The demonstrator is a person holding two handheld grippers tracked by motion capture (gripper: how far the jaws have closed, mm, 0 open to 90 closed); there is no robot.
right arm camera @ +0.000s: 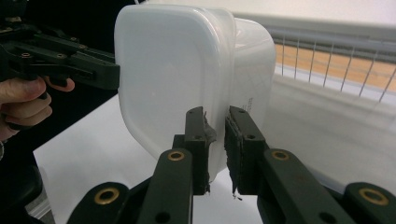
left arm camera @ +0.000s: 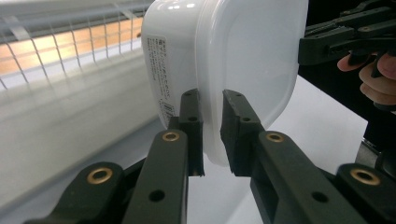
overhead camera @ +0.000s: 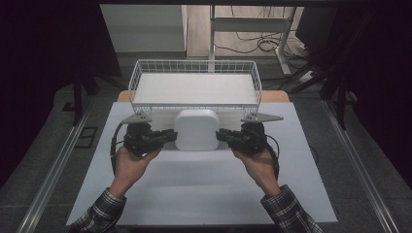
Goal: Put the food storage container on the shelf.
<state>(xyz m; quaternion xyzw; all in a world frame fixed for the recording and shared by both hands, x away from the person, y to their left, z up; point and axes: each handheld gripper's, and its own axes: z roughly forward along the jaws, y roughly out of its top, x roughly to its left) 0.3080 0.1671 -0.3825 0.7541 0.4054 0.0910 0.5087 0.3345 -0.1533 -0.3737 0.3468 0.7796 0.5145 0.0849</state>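
The white lidded container (overhead camera: 196, 129) hangs off the table, just before the wire basket (overhead camera: 138, 77) at the table's far edge. The left gripper (overhead camera: 170, 135) clamps its left rim, and the right gripper (overhead camera: 221, 134) clamps its right rim.

The left tongs (overhead camera: 170, 136) and right tongs (overhead camera: 222, 134) clamp a white lidded container (overhead camera: 196, 129) from both sides. Just beyond it, a white wire basket (overhead camera: 194, 65) stands at the worktop's (overhead camera: 194, 189) far edge.

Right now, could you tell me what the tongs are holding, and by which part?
Both hold the white lidded container: left tongs clamp its lid rim on one side, right tongs the rim opposite.
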